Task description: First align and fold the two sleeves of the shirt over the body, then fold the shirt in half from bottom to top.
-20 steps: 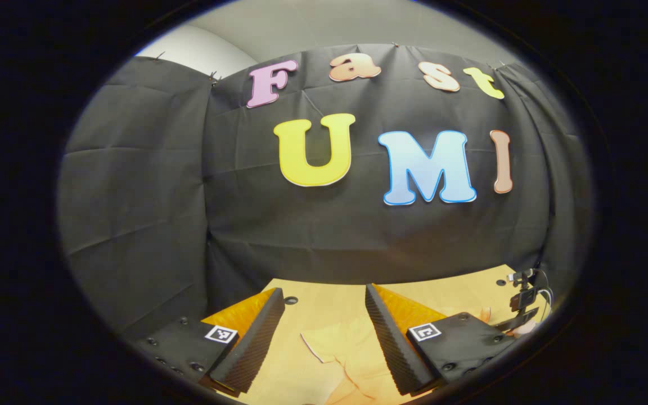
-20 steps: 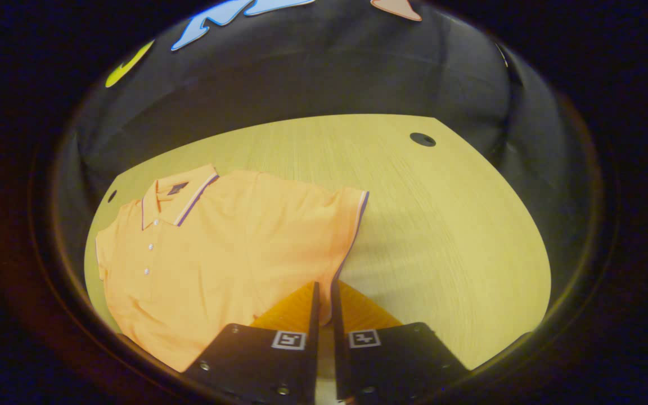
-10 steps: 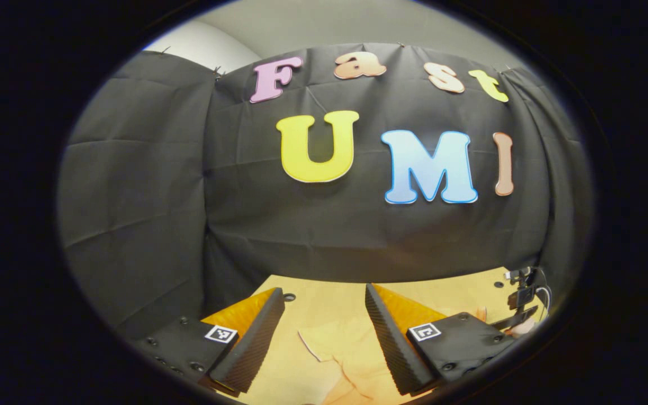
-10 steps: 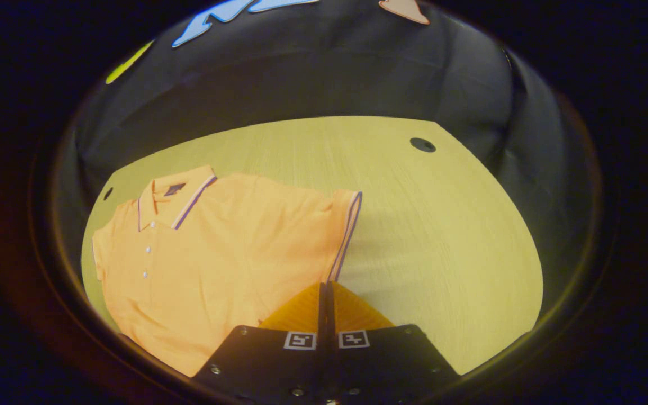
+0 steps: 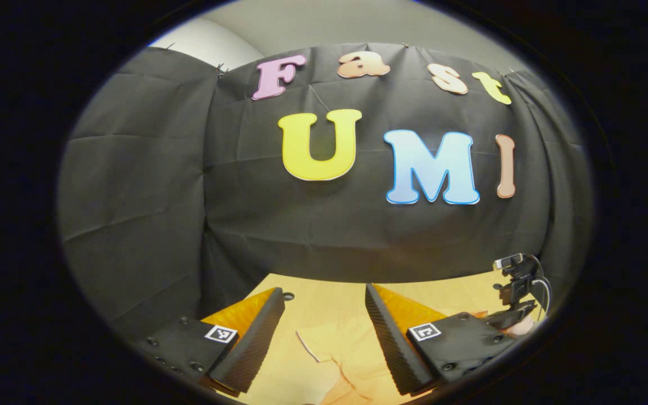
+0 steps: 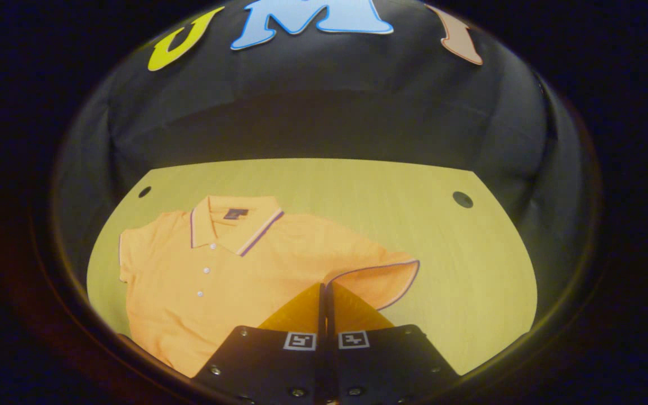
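Orange shirt (image 6: 234, 281) lies flat on the table (image 6: 459, 281), centre-left of the right gripper view. The right gripper (image 6: 324, 289) is clamped on the lifted sleeve (image 6: 380, 278) edge; first sleeve fold is in hand. Next, I judge, carry it over the body. The left gripper (image 5: 324, 315) hangs with fingers apart.

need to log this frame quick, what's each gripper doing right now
Left gripper: open, holding nothing, above the shirt.
Right gripper: shut on the sleeve hem, lifting it off the table.
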Motion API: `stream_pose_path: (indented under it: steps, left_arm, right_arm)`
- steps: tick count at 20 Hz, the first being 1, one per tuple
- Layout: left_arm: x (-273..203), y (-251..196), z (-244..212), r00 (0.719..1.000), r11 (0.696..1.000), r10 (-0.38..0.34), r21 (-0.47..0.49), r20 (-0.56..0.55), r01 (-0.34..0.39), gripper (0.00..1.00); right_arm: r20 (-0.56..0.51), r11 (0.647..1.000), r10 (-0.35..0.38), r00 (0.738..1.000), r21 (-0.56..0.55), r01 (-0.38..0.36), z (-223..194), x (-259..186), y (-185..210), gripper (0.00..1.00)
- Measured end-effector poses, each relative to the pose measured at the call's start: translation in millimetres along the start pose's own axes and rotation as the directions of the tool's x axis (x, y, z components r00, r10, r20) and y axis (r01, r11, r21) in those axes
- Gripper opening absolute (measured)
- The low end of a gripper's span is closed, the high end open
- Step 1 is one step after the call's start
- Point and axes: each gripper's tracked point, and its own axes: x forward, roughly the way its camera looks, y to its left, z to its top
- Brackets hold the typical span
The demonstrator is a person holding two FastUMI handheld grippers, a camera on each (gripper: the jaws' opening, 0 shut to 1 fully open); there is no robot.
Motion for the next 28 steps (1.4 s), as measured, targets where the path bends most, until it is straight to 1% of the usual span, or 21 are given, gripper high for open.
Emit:
stream_pose_path:
  steps: [4, 7, 9, 10, 11, 12, 13, 14, 15, 16, 18, 20, 21, 27, 28]
  left_arm:
    - [1.4, 8.4, -6.0, 1.000, 1.000, 0.010, -0.011, -0.008, -0.010, 0.94]
    - [3.9, 14.7, -10.5, 1.000, 1.000, 0.025, -0.014, -0.014, -0.025, 0.94]
    - [5.9, 19.6, -13.8, 0.999, 0.999, 0.035, -0.017, -0.018, -0.035, 0.94]
    - [7.2, 21.4, -15.0, 0.999, 0.999, 0.039, -0.018, -0.020, -0.040, 0.94]
    - [8.3, 23.7, -17.7, 0.999, 0.999, 0.042, -0.020, -0.024, -0.043, 0.94]
    - [10.1, 24.2, -20.2, 0.999, 0.999, 0.044, -0.020, -0.029, -0.044, 0.94]
    - [11.6, 24.9, -24.5, 0.998, 0.999, 0.045, -0.020, -0.034, -0.045, 0.94]
    - [13.7, 25.5, -27.7, 0.998, 0.999, 0.045, -0.019, -0.037, -0.046, 0.94]
    - [15.7, 25.7, -31.7, 0.998, 0.999, 0.045, -0.019, -0.042, -0.046, 0.94]
    - [18.8, 25.5, -35.8, 0.998, 0.999, 0.043, -0.020, -0.047, -0.044, 0.94]
    - [25.6, 24.1, -45.4, 0.998, 0.999, 0.035, -0.027, -0.060, -0.036, 0.95]
    - [37.9, 21.0, -58.5, 0.997, 0.999, 0.018, -0.028, -0.076, -0.020, 0.94]
    - [44.7, 19.7, -65.8, 0.996, 1.000, 0.009, -0.026, -0.087, -0.011, 0.95]
    - [89.5, 23.4, -125.4, 0.982, 0.999, -0.024, -0.031, -0.185, 0.019, 0.95]
    - [96.3, 24.8, -135.9, 0.979, 0.999, -0.027, -0.033, -0.204, 0.021, 0.94]
  right_arm:
    - [-0.029, 0.989, 0.093, 0.995, -0.111, -0.096, -9.1, 1.4, 52.5, 0.00]
    - [-0.078, 0.969, 0.130, 0.988, -0.203, -0.143, -27.5, 4.7, 82.1, 0.00]
    - [-0.120, 0.956, 0.150, 0.981, -0.234, -0.175, -40.9, 5.3, 97.0, 0.00]
    - [-0.142, 0.950, 0.172, 0.975, -0.238, -0.202, -47.2, 5.8, 104.7, 0.01]
    - [-0.155, 0.944, 0.189, 0.970, -0.244, -0.223, -51.1, 0.9, 111.4, 0.15]
    - [-0.151, 0.940, 0.184, 0.971, -0.262, -0.219, -50.7, -0.8, 112.4, 0.25]
    - [-0.143, 0.935, 0.190, 0.971, -0.275, -0.223, -50.0, -1.0, 113.9, 0.29]
    - [-0.142, 0.933, 0.193, 0.971, -0.280, -0.227, -50.4, -3.4, 116.0, 0.39]
    - [-0.137, 0.932, 0.195, 0.971, -0.283, -0.227, -49.2, -5.7, 115.4, 0.55]
    - [-0.130, 0.932, 0.194, 0.972, -0.284, -0.224, -46.9, -7.8, 113.7, 0.49]
    - [-0.117, 0.937, 0.195, 0.974, -0.272, -0.221, -42.9, -13.5, 110.7, 0.49]
    - [-0.096, 0.942, 0.192, 0.977, -0.261, -0.211, -37.2, -20.1, 105.8, 0.49]
    - [-0.087, 0.944, 0.190, 0.978, -0.257, -0.206, -35.6, -24.0, 103.2, 0.49]
    - [-0.019, 0.961, 0.162, 0.987, -0.223, -0.162, -22.9, -53.9, 84.8, 0.49]
    - [-0.004, 0.966, 0.158, 0.987, -0.208, -0.155, -19.9, -60.5, 81.7, 0.49]
